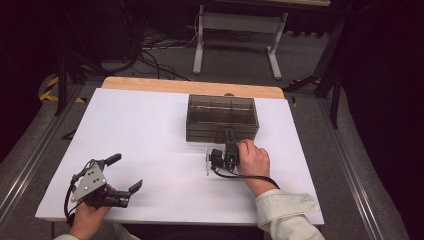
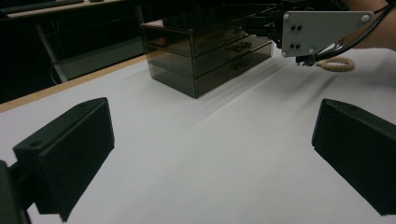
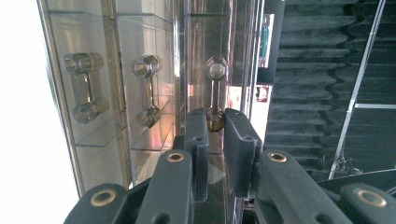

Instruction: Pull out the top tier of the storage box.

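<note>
Right gripper [image 3: 215, 140]: fingers [image 3: 238, 140] pinched narrow on the lower end of one drawer handle [image 3: 215, 91], rolled on its side at the front of the smoked drawer box [image 1: 222, 117], which sits far-centre on the counter [image 1: 145, 135]. The hold is shallow and off-centre; a pull could slip off the knob, or drag the light box forward, nothing bracing it. Left gripper [image 1: 107, 182]: fingers wide, empty, near corner.

I'm seeing a smoky brown clear plastic drawer box [image 1: 222, 118] with shiny silver handles [image 3: 215, 91], sitting on a white table sheet [image 1: 145, 145] edged in pale wood; both grippers' jaws are showing matte black.
</note>
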`<state>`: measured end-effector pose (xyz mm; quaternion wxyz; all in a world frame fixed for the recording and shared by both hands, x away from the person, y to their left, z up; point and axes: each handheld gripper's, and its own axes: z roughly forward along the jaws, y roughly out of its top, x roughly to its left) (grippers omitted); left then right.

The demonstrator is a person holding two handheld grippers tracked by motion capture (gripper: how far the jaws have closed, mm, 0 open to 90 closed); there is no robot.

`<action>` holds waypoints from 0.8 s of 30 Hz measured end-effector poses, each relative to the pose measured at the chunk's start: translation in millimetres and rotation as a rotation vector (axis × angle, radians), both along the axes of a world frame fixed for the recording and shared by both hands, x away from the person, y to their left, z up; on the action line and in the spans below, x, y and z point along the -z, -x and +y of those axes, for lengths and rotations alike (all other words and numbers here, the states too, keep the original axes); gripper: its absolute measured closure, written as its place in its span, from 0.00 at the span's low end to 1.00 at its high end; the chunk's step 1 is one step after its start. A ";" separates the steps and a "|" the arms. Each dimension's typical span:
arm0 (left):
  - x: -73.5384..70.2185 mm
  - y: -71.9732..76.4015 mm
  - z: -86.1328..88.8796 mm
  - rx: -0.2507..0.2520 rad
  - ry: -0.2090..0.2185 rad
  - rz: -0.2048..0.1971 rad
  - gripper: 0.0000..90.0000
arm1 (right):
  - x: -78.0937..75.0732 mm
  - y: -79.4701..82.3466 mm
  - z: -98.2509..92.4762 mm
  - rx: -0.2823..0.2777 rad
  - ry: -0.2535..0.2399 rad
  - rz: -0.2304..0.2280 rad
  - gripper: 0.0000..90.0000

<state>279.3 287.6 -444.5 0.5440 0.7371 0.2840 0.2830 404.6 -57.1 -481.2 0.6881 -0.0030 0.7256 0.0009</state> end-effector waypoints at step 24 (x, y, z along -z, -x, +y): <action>0.3 -0.7 0.0 -0.003 -0.004 0.000 0.00 | -6.2 26.9 -3.5 -0.026 -0.012 0.054 0.89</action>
